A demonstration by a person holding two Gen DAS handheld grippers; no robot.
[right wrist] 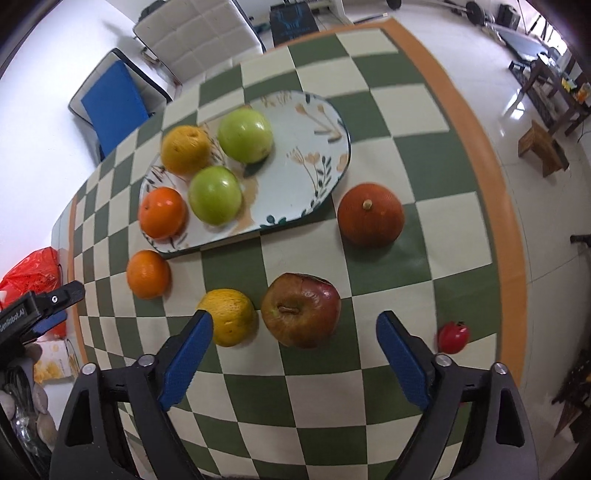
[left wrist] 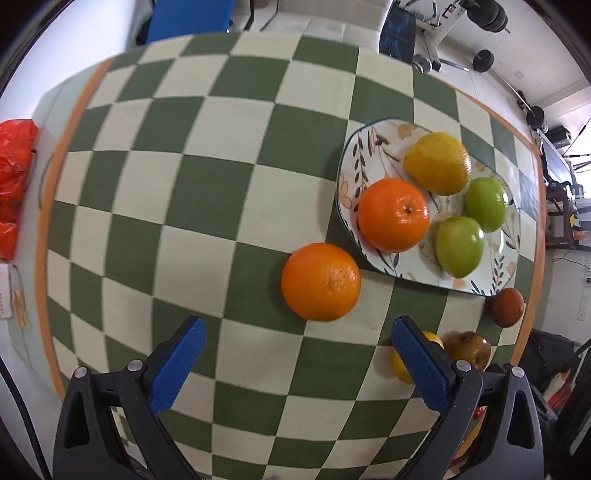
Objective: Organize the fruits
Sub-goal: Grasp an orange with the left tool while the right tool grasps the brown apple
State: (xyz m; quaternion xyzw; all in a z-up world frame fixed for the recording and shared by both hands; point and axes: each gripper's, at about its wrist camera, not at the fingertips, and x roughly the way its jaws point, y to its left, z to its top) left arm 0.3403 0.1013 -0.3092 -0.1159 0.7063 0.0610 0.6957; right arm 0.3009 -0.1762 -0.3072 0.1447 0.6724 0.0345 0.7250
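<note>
A flowered plate (left wrist: 413, 264) (right wrist: 295, 122) holds an orange (left wrist: 393, 214), a yellow citrus (left wrist: 437, 162) and two green apples (left wrist: 460, 245). A loose orange (left wrist: 320, 281) (right wrist: 148, 274) lies on the checked cloth beside the plate, just ahead of my open left gripper (left wrist: 298, 328). My right gripper (right wrist: 294, 321) is open, with a wrinkled red-brown apple (right wrist: 301, 310) just ahead between its fingertips, untouched. A yellow citrus (right wrist: 229, 321) sits by its left finger. A small orange-red pumpkin-like fruit (right wrist: 370, 214) and a small red fruit (right wrist: 453, 336) lie to the right.
The green-and-cream cloth has an orange border (right wrist: 513, 258) at the table's edge. A red plastic bag (left wrist: 14, 184) lies off the left side. A blue-seated chair (right wrist: 110, 103) and a white padded chair (right wrist: 195, 33) stand beyond the far edge.
</note>
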